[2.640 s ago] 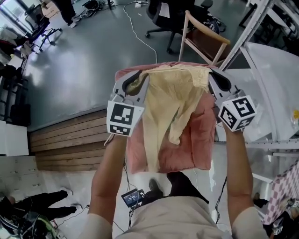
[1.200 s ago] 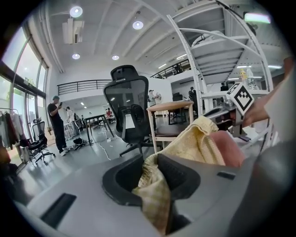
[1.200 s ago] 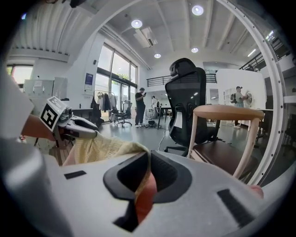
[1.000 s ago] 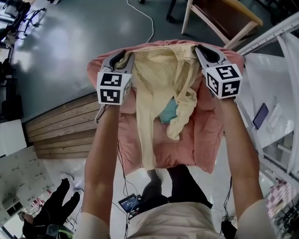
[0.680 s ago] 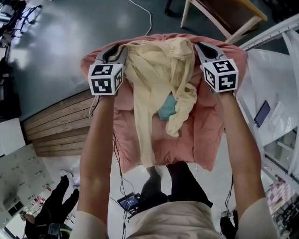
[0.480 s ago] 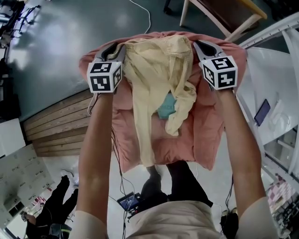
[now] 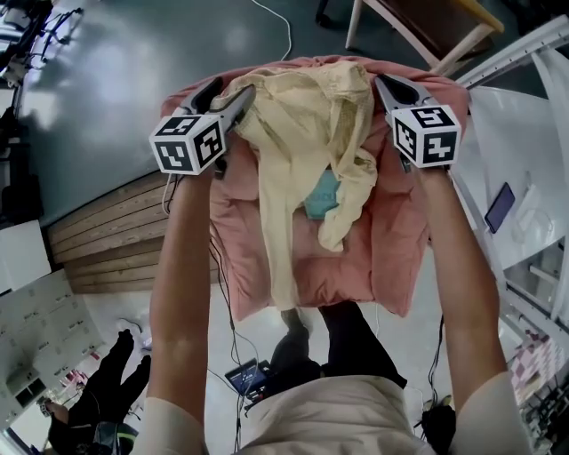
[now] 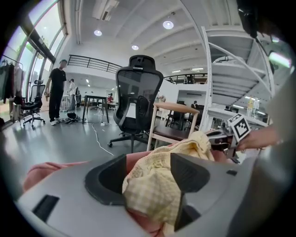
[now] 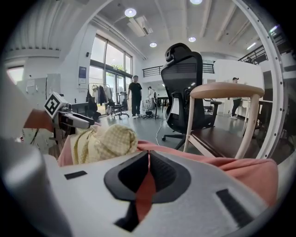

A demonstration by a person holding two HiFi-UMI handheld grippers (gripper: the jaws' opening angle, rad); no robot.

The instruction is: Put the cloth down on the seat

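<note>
A pink cloth [image 7: 391,240] hangs spread between my two grippers, with a pale yellow checked cloth [image 7: 302,124] draped over its upper edge. My left gripper [image 7: 233,91] is at the cloths' upper left corner. Its jaws are opening and stand wide apart, with the yellow cloth [image 8: 152,185] bunched loosely between them. At the upper right corner my right gripper [image 7: 380,82] is shut on the pink cloth [image 9: 147,185], which is pinched thin between the pads. The wooden chair [image 7: 418,31] with its dark seat [image 9: 217,139] stands just beyond the cloth.
A teal patch [image 7: 322,195] shows under the yellow cloth. A black office chair [image 8: 136,97] stands behind the wooden chair [image 8: 173,132], with a white cable [image 7: 280,22] on the grey floor. A white table with a phone [image 7: 500,206] is at the right. A person [image 8: 56,95] stands far off.
The left gripper's jaws have spread wide, and its cube has tipped outward to the left. The right gripper keeps its grip. The cloths hang much as before.
</note>
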